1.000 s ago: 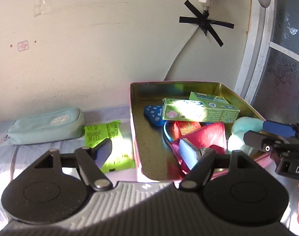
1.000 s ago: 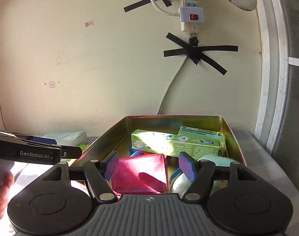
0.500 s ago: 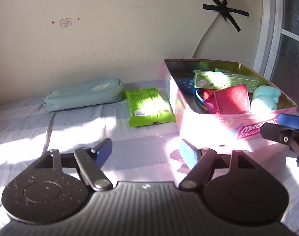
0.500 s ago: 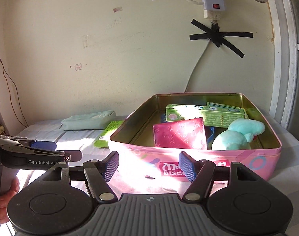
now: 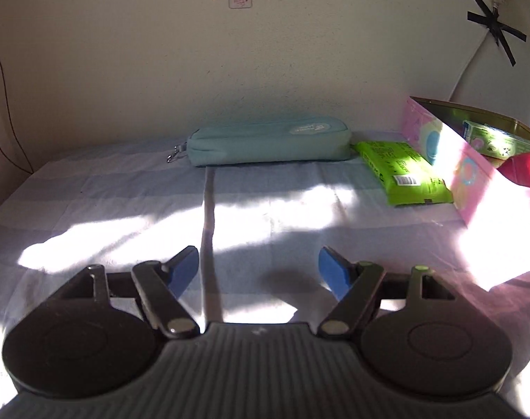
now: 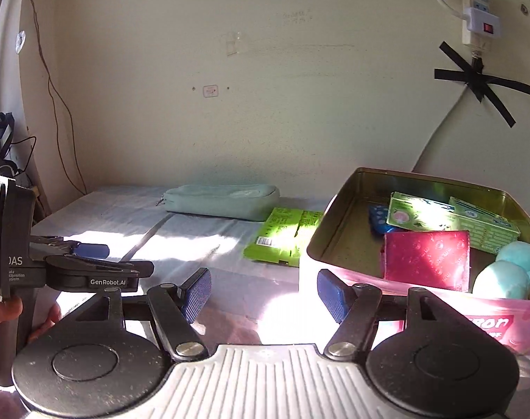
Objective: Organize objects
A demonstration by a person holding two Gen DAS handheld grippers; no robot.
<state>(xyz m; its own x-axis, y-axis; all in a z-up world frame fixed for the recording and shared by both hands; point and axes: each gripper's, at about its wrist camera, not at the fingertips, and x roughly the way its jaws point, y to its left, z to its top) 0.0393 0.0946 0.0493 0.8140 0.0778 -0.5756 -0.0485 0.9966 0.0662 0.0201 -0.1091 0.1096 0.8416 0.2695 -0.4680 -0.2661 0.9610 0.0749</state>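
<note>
A pink biscuit tin point(image 6: 335, 244) stands at the right and also shows in the left wrist view point(image 5: 474, 188). It holds green boxes point(image 6: 418, 213), a red pouch point(image 6: 425, 258), a blue dotted item point(image 6: 378, 218) and a pale blue plush toy point(image 6: 502, 276). A green packet point(image 5: 401, 171) lies left of the tin, and a teal pencil case point(image 5: 268, 143) lies by the wall. My left gripper point(image 5: 258, 272) is open and empty above the cloth. My right gripper point(image 6: 263, 293) is open and empty near the tin's front left corner.
A light striped cloth point(image 5: 125, 192) covers the table, with a fold line point(image 5: 209, 209) down the middle. The wall stands close behind. A power strip and taped cable point(image 6: 478, 70) hang at the right. The left gripper shows in the right wrist view point(image 6: 94, 265).
Both grippers have pulled back from over the tin and swung left. The left one now faces the pencil case and green packet. Both stay open and empty.
</note>
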